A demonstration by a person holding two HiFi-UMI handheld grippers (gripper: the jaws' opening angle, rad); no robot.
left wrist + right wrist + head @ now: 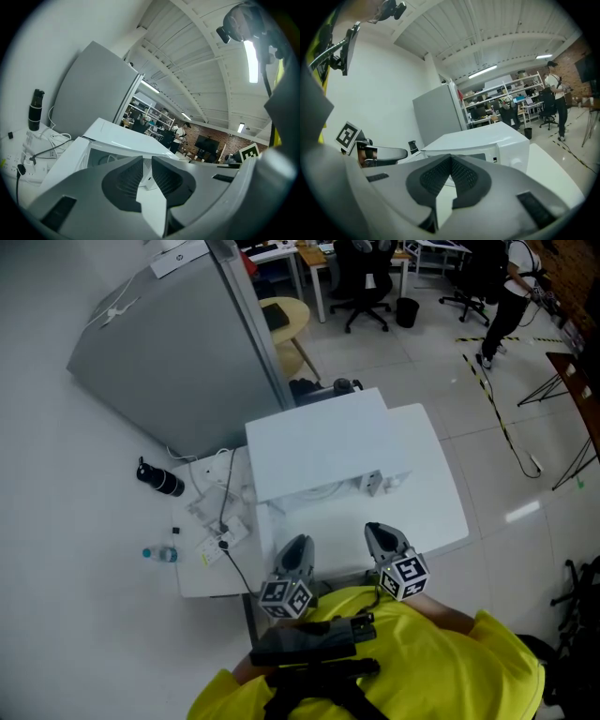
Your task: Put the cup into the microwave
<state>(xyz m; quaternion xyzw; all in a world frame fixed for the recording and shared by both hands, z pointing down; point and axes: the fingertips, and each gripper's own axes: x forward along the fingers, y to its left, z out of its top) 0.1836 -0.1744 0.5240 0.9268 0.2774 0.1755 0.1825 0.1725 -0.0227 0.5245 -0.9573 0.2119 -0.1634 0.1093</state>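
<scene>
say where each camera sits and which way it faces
Head view: on the person's head, looking down at the white box-shaped microwave on the white table; shows yellow shirt, left gripper, right gripper.
Left gripper view: on the left gripper, looking along its grey jaws, slightly apart, empty, at the microwave's front.
Right gripper view: on the right gripper, looking along its shut, empty jaws at that front.
Shared: all three show the microwave; each gripper view glimpses the other gripper.
</scene>
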